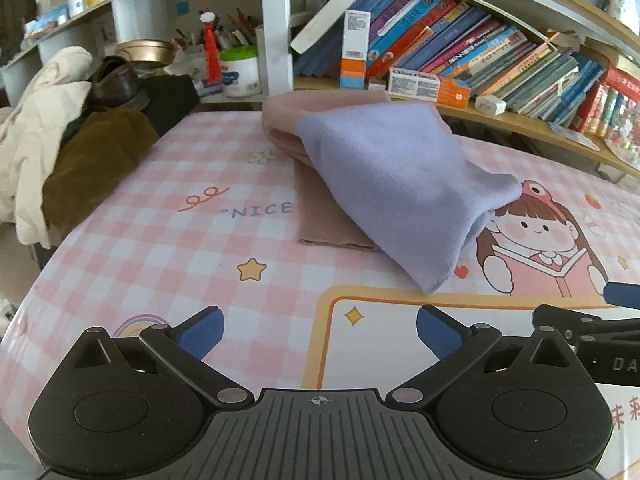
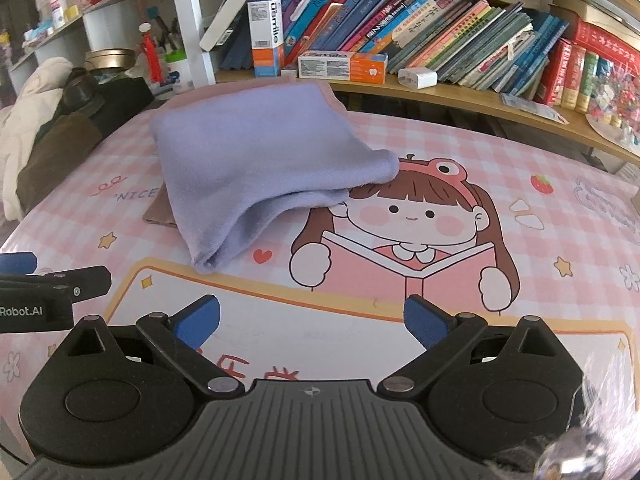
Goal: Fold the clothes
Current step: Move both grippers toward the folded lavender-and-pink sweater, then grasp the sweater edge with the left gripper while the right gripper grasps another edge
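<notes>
A folded lilac garment [image 1: 400, 184] lies on top of a folded dusty-pink garment [image 1: 316, 216] at the back of the pink checked table cover [image 1: 180, 240]. In the right wrist view the lilac garment [image 2: 260, 160] hides most of the pink one [image 2: 160, 210]. My left gripper [image 1: 320, 334] is open and empty, low over the table, in front of the pile and apart from it. My right gripper [image 2: 312, 320] is open and empty too, just right of the left one. Each gripper shows at the edge of the other's view, the right [image 1: 600, 320] and the left [image 2: 40, 284].
A heap of cream and brown clothes [image 1: 60, 152] lies at the table's left edge. A low shelf of leaning books [image 1: 480, 48] and boxes [image 2: 344, 65] runs along the back. A cup of pens and a white tub [image 1: 240, 68] stand at the back left.
</notes>
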{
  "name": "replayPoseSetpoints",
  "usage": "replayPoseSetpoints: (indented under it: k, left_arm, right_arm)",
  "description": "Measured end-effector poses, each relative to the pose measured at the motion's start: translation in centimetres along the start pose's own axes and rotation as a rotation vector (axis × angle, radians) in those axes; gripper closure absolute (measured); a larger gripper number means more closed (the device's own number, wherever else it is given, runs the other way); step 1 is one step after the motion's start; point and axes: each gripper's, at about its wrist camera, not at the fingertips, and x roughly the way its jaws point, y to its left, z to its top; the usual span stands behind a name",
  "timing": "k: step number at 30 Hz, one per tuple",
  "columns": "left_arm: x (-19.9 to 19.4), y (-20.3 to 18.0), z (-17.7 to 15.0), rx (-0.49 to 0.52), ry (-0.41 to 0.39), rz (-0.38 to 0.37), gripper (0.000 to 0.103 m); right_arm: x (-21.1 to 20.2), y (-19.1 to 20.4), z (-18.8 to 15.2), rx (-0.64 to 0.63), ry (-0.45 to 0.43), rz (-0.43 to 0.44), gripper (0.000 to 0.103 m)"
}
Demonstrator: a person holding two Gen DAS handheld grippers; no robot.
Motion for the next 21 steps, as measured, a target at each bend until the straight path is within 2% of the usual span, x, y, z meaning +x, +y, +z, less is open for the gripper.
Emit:
replayPoseSetpoints:
  k: [5, 11, 15, 19, 21]
  left_arm:
    - [-0.4, -1.6, -0.5, -0.007, -0.005, 0.062, 0.000]
    - [-0.3, -4.2, -0.9, 0.003, 0.011, 0.065, 0.000]
    - [-0.8, -6.3, -1.2, 0.027, -0.010, 0.025, 0.000]
    - [-1.3, -8.8, -1.3, 0.052, -0.024, -0.080, 0.000]
    - [-1.4, -9.7, -1.2, 0.062, -0.037, -0.084, 0.000]
  right_arm:
    - [-0.2, -1.9, -0.3, -0.006, 0.007, 0.031, 0.004]
    - [-0.4, -5.0, -1.3, 0.030, 0.026, 0.051, 0.004]
    - [-0.9, -7.4, -2.0, 0.101, 0.011, 0.067, 0.004]
    - [-1.3, -9.7, -2.6, 0.176, -0.014, 0.082, 0.002]
    - [-1.4, -10.5, -2.9, 0.204, -0.027, 0.095, 0.001]
